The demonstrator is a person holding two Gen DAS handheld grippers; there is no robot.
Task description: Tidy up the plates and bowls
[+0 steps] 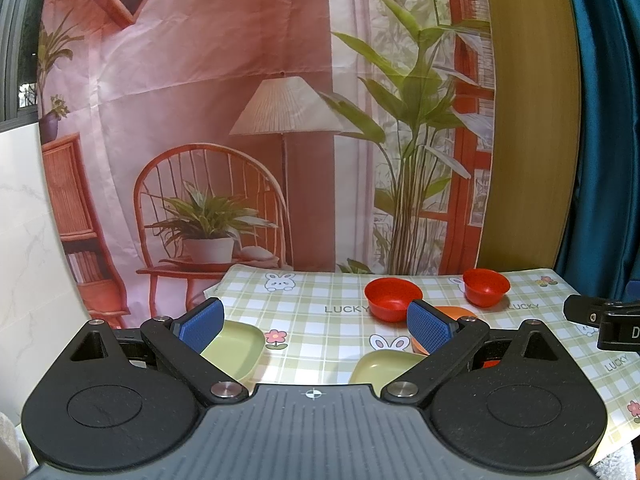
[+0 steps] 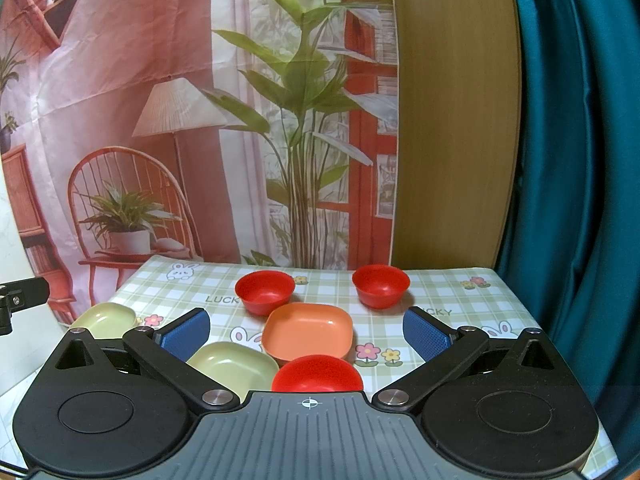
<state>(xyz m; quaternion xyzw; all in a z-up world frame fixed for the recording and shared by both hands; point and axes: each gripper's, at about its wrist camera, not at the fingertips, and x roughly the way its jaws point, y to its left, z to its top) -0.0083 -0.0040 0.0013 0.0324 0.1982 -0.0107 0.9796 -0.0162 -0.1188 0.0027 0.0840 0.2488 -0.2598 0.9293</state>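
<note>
Plates and bowls sit scattered on the checked tablecloth (image 2: 440, 292). I see the orange plate (image 2: 308, 330) mid-table, two pale green plates (image 2: 236, 362) (image 2: 106, 318) left of it, and three red bowls (image 2: 265, 287) (image 2: 381, 285) (image 2: 318, 374), the nearest touching the orange plate. My left gripper (image 1: 316, 326) and right gripper (image 2: 307, 332) hang with jaws wide, gripping nothing.

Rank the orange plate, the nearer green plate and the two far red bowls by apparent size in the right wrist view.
1. orange plate
2. nearer green plate, partly hidden by the gripper finger, so unsure against the orange
3. far left red bowl and far right red bowl: look alike
</note>
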